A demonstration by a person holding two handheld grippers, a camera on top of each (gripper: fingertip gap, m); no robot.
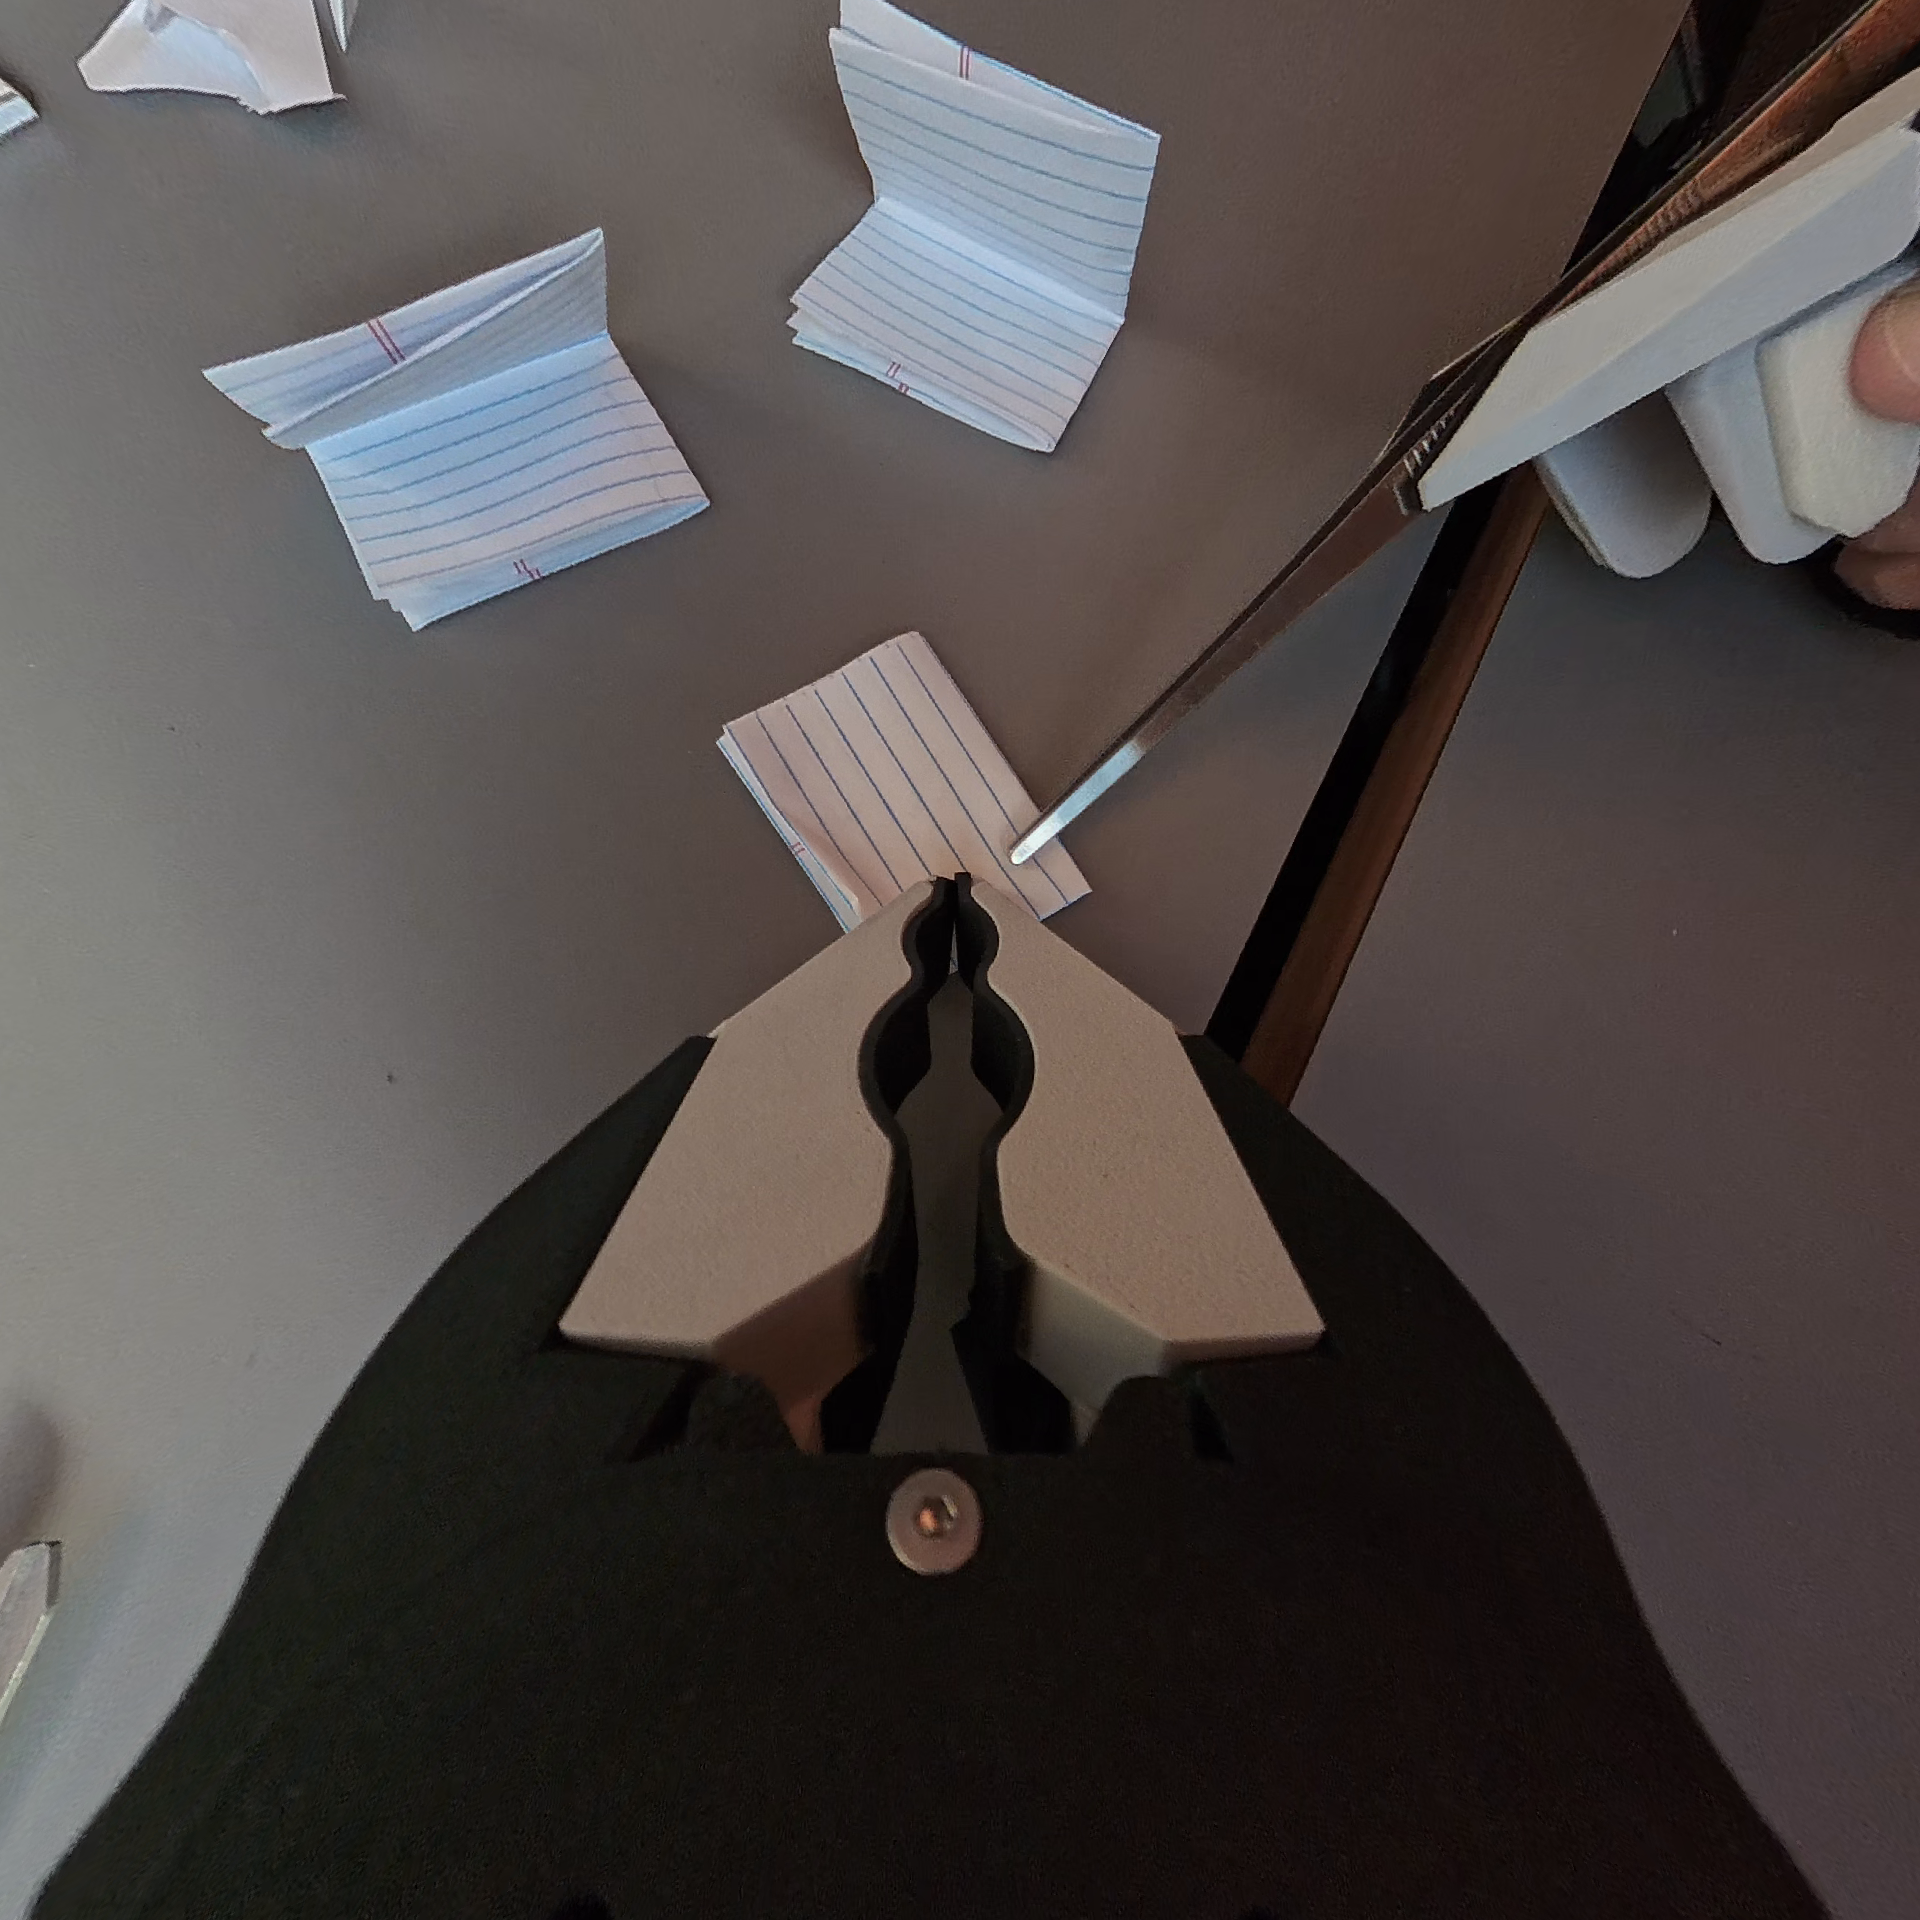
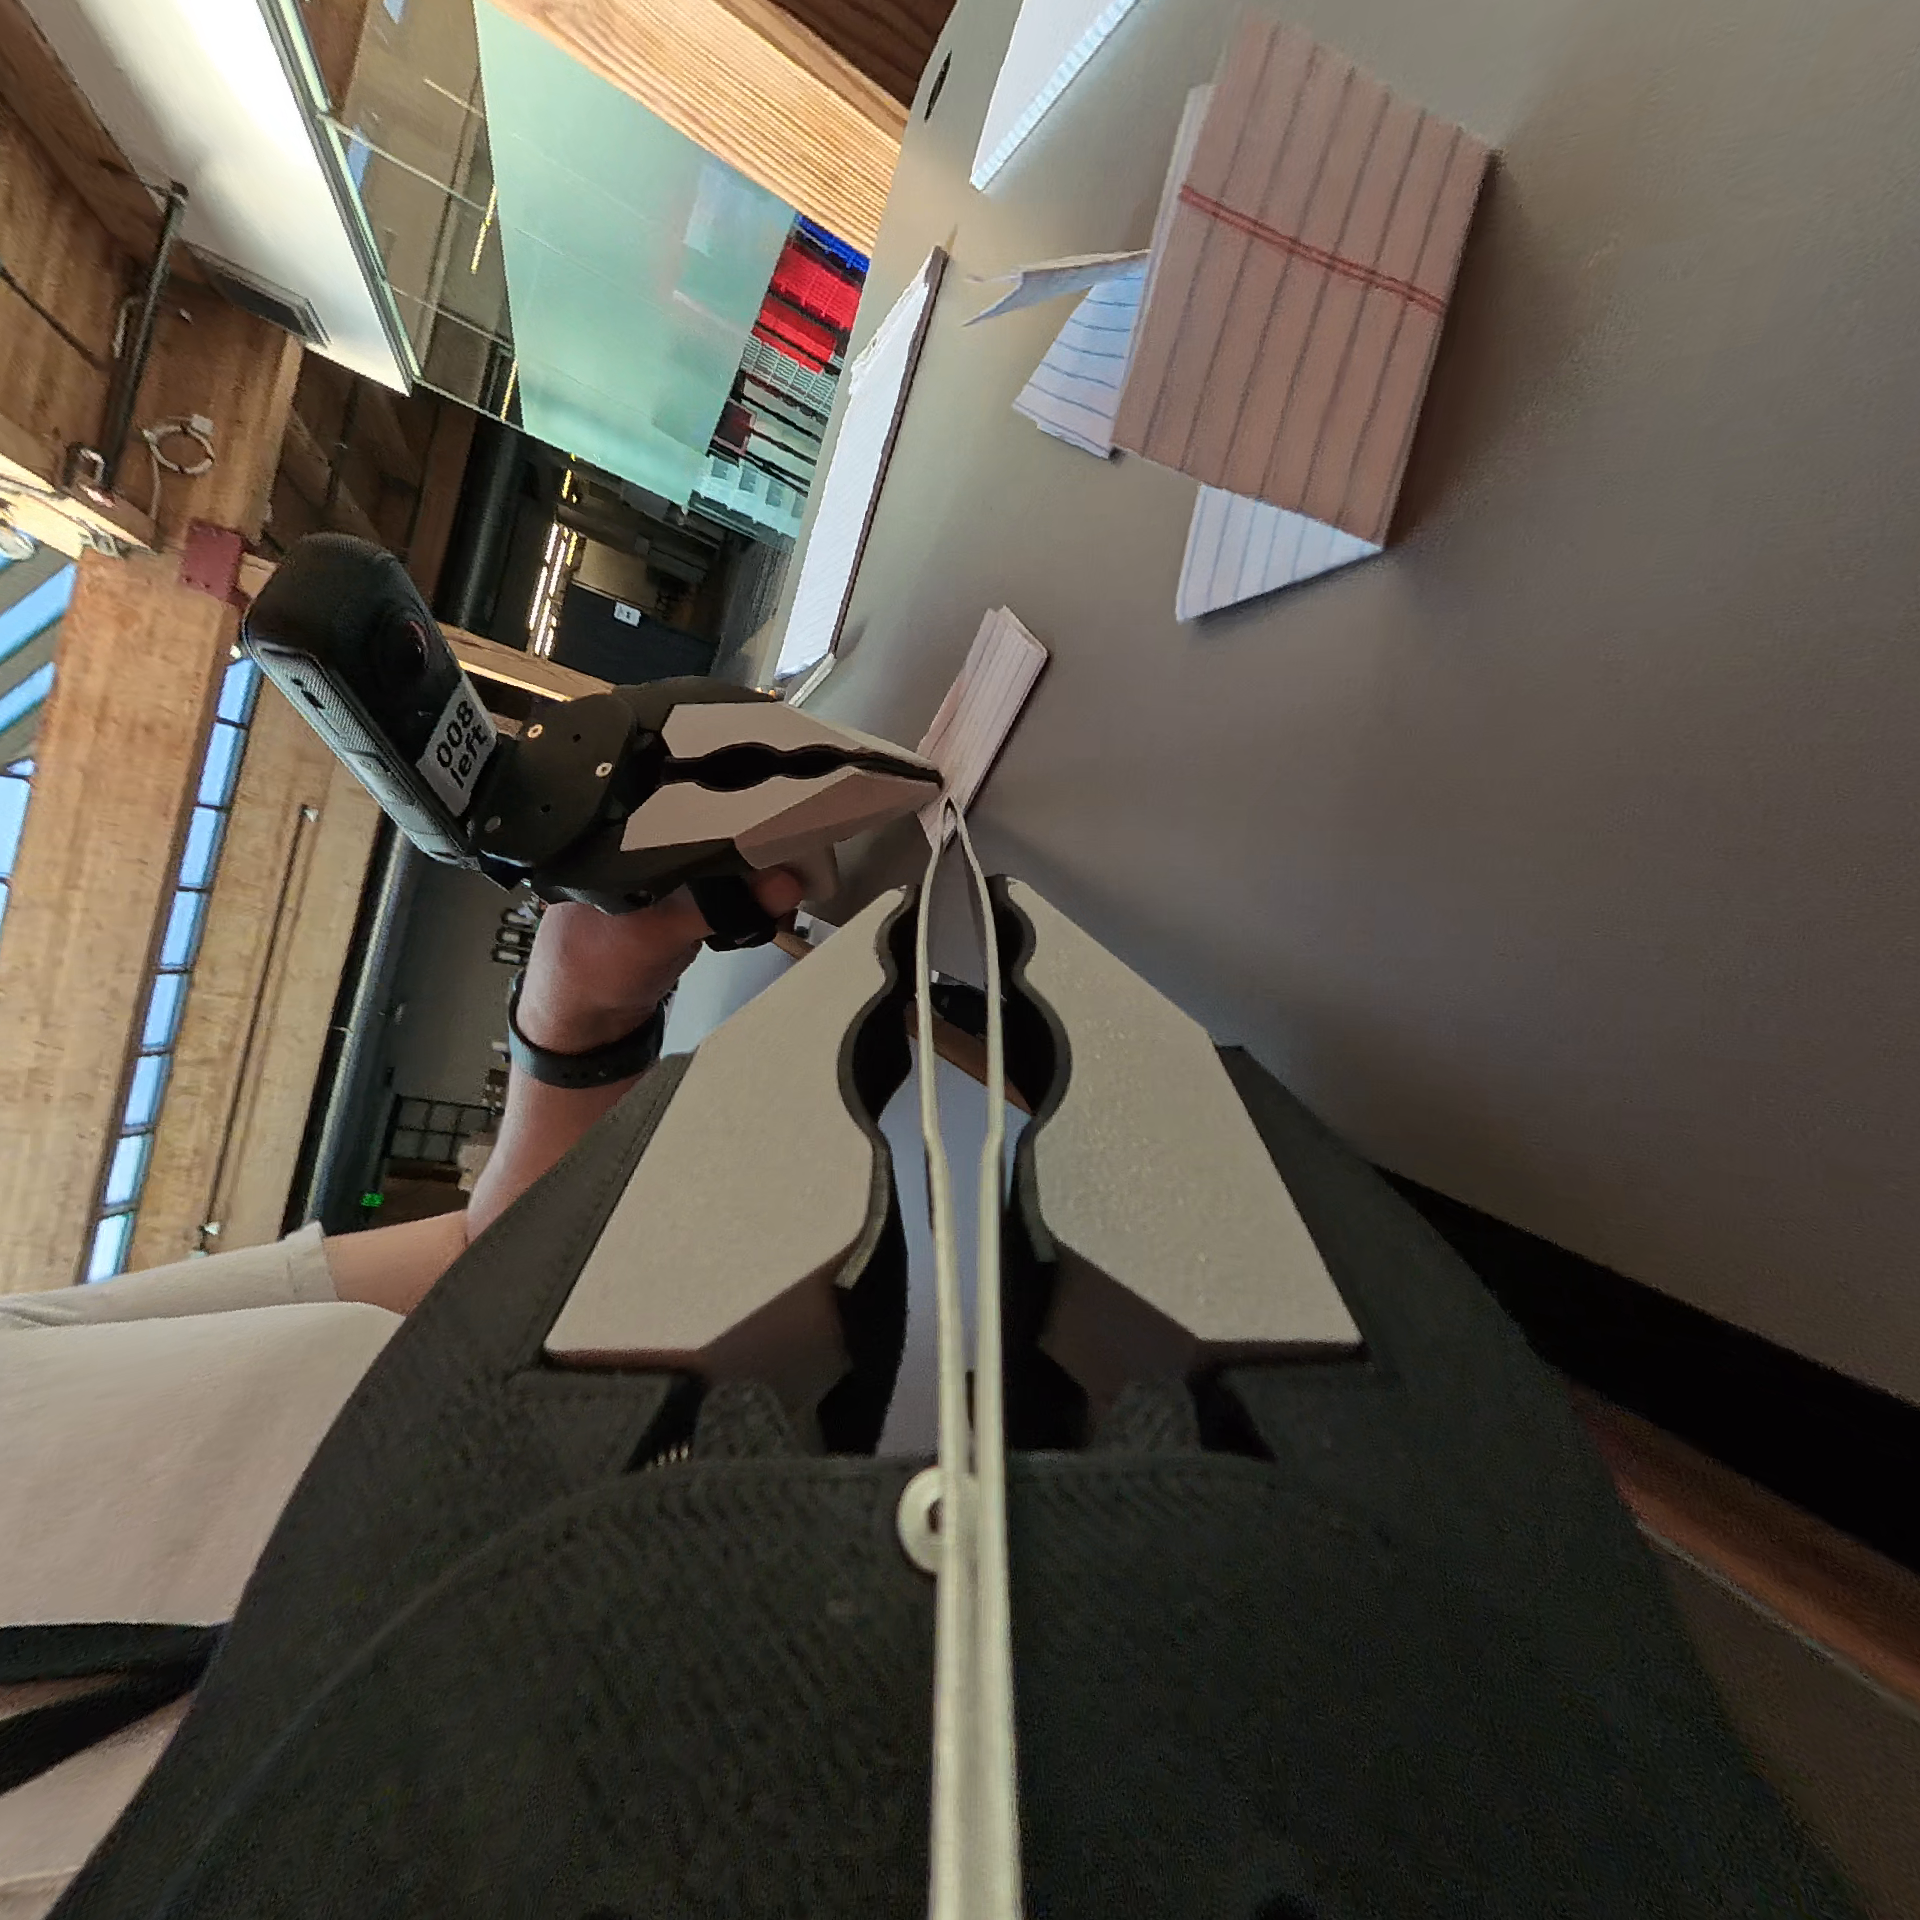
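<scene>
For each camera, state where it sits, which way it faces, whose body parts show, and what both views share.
Left wrist view: on the left hand-held gripper, looking down at the grey table; its tips pinch a small folded lined paper. Fingers show top right.
Right wrist view: on the right hand-held gripper, rolled sideways along the table edge, holding metal tweezers. A hand and wristband show.
Shared: that paper, the tweezers, the table.

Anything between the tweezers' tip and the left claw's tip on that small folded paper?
Nothing: only the small folded paper spans that short stretch between the tweezers and left claw, seen in the left wrist view.
</scene>
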